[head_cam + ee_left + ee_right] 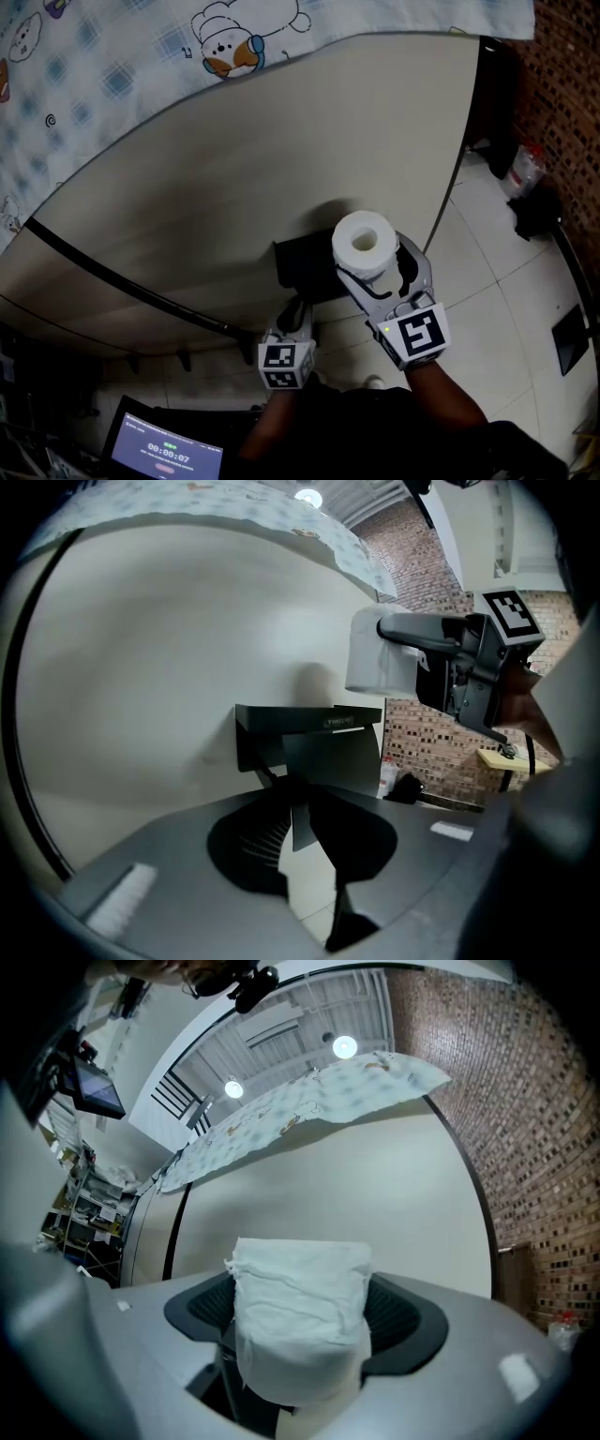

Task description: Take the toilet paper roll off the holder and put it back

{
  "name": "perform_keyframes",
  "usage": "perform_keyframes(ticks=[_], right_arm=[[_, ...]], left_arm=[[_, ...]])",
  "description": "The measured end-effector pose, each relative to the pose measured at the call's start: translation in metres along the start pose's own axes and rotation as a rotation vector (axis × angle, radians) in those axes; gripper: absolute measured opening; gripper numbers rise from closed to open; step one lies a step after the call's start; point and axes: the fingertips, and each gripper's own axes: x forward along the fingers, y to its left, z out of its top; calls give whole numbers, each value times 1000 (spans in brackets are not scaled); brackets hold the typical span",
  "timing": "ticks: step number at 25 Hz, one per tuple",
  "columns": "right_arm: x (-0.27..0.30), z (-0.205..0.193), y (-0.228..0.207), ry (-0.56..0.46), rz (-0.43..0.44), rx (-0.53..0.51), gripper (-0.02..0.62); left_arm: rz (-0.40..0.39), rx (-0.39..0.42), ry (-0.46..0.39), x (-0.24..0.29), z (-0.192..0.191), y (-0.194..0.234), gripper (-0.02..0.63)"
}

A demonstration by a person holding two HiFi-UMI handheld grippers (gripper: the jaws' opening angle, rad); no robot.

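Observation:
A white toilet paper roll [364,242] stands upright between the pads of my right gripper [372,272], which is shut on it a little above and to the right of the black wall holder [302,265]. In the right gripper view the roll [298,1321] fills the gap between the jaws. My left gripper [296,321] sits just below the holder. In the left gripper view a thin black plate [302,819] hanging from the holder [309,735] lies between its pads, and they appear to be shut on it. The roll [378,658] shows there at the upper right.
The holder is fixed to a cream wall [234,159] with a patterned cloth [141,47] draped over its top. White floor tiles [506,291] lie to the right, with a plastic bottle [523,171] and dark objects [536,212] by a brick wall. A lit screen [169,455] is at the bottom left.

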Motion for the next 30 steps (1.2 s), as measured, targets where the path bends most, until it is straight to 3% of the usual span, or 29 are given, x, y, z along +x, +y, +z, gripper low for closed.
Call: perform_keyframes(ticks=[9,14,20,23,27,30], right_arm=[[-7,-3,-21,-14,-54,24,410],[-12,-3,-42,-7,-103,22,410],[-21,-33,-70,39,-173,92,408],[-22,-42,-84,37,-194,181,408],[-30,-64,-104,0,-233,410,408],[-32,-81,-111,0,-251,511,408]], left_arm=[[-35,-1,40,-14,8,-8,92],[-76,-55,63,-17,12,-9,92],[-84,-60,75,-19,13,-10,92],[-83,-59,78,-17,12,-11,92],[-75,-31,79,-16,10,-10,92],[-71,-21,78,-16,10,-9,92]])
